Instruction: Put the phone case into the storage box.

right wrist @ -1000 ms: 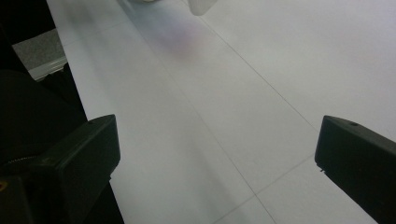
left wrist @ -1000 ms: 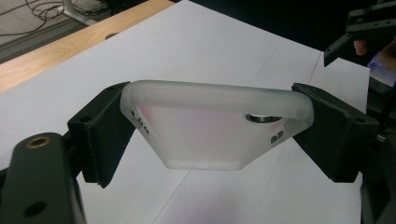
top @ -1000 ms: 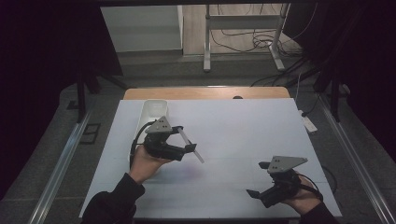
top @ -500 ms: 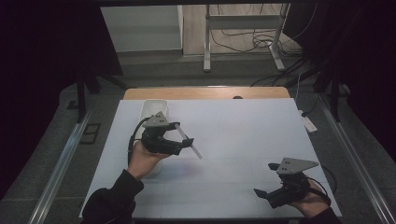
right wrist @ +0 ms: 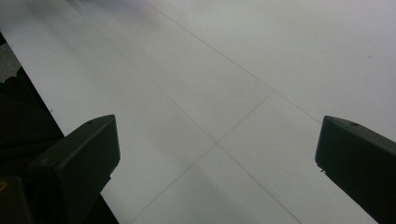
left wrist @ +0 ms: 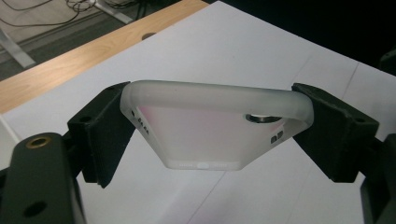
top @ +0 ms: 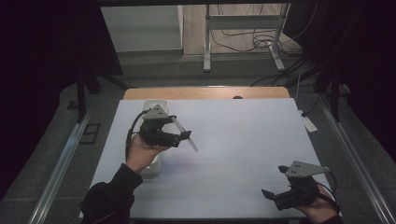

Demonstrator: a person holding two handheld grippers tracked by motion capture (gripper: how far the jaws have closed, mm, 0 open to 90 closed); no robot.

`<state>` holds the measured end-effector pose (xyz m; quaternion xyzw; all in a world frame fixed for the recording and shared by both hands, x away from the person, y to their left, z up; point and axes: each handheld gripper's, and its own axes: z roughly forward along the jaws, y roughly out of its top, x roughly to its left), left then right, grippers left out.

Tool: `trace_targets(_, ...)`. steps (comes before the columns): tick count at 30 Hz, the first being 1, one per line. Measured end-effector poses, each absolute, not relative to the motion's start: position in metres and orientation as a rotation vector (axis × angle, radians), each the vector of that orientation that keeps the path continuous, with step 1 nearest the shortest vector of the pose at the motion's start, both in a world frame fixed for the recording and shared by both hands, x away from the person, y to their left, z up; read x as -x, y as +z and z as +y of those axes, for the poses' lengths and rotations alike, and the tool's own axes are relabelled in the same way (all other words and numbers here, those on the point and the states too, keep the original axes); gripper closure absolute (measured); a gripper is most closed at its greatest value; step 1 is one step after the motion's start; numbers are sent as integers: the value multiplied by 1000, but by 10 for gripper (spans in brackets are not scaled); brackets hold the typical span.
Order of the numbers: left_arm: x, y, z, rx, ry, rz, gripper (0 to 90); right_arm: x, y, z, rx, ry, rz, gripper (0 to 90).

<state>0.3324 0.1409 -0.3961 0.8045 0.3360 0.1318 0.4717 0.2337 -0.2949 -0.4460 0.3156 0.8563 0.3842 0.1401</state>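
Each gripper is matte black with a grey three-cornered plate on top, dotted with small dark holes. The left gripper [top: 183, 137] trails a black cable that loops down beside the person's left hand [top: 140, 151], whose arm wears a dark sleeve [top: 109, 198]. In the left gripper view, blocky black jaws carry small screw holes, and a brass-coloured ring sits just beside the left jaw. The right gripper [top: 274, 182] has the same flat, squared black jaws.
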Motion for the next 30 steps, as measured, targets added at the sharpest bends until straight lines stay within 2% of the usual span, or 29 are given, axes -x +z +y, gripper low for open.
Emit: trace_targets(30,-353,-369,159,-1985,394,909,173,-216,-447,-314,-1132,1059,2314,0)
